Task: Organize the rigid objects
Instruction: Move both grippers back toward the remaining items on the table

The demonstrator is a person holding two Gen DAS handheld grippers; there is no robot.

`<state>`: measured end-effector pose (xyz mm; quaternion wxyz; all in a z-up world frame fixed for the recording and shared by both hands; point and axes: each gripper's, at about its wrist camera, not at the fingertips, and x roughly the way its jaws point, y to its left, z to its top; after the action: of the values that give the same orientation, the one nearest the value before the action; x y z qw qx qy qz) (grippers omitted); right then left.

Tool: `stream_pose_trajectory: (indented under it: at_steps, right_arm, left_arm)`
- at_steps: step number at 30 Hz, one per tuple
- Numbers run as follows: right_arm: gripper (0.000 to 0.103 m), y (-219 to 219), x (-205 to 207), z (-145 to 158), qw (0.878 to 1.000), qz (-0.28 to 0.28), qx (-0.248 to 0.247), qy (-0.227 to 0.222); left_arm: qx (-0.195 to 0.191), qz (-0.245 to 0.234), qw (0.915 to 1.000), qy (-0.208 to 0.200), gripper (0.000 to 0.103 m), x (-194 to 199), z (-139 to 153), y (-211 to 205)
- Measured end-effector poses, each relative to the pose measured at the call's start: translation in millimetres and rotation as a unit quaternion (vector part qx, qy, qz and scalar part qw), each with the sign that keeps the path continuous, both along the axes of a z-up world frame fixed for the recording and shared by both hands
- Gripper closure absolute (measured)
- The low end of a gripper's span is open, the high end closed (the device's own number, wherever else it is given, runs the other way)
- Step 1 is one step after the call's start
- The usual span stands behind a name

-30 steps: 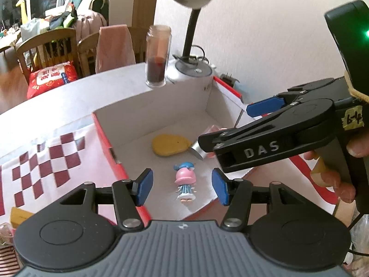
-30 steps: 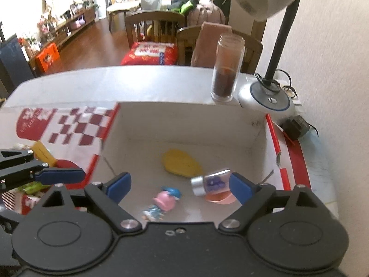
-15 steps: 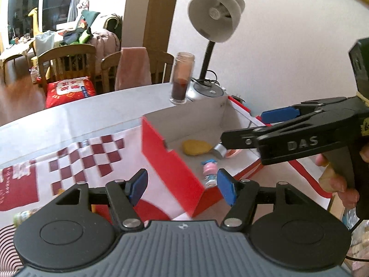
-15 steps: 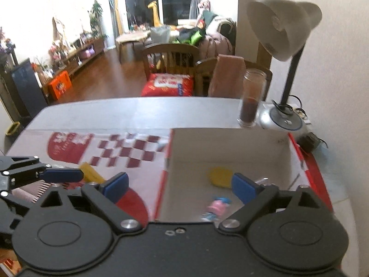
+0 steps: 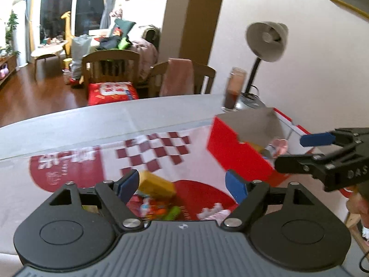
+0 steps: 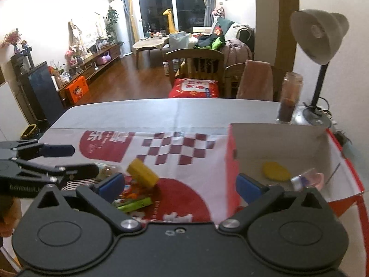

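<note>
Two empty claws, left claw (image 5: 183, 184) and right claw (image 6: 181, 184), both opening; one red box (image 6: 231, 161).

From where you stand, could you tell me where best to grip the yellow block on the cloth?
Probably across the yellow block's two long flat sides, coming from above: it lies tilted on the cloth, clear at its upper end, toys crowding its lower end.

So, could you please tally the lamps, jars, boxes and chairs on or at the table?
Lamp: 1
Jar: 1
Box: 1
Chairs: 2
Total: 5
</note>
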<state>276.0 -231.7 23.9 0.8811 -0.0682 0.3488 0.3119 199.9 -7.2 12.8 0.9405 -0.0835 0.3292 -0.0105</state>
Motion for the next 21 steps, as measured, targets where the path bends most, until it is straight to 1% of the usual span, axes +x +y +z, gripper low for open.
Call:
stream_pose_trajectory:
  at_steps: [3, 6, 11, 16, 21]
  right_arm:
    - [0.0, 14.2, -9.6, -7.1, 1.0, 0.002, 0.008, 0.006]
    - [0.0, 27.8, -16.4, -16.3, 1.0, 0.002, 0.01, 0.013]
    - [0.0, 50.2, -25.6, -33.8, 1.0, 0.013, -0.003, 0.014]
    - [0.0, 68.8, -21.1, -51.0, 0.999, 0.021, -0.021, 0.012]
    - [0.0, 83.7, -10.3, -66.6, 0.999, 0.034, -0.04, 0.014]
  left_arm:
    - [0.009, 0.02, 0.9998, -0.005, 0.021, -9.8, -6.9, 20.8]
    - [0.005, 0.035, 0.9994, -0.001, 0.021, -15.1, -15.8, 39.7]
    - [0.008, 0.054, 0.9985, 0.009, 0.021, -18.2, -35.0, 65.9]
    - [0.009, 0.067, 0.9975, 0.023, 0.021, -11.9, -59.4, 84.9]
    - [0.03, 0.065, 0.9964, 0.045, 0.021, 1.4, -88.7, 92.4]
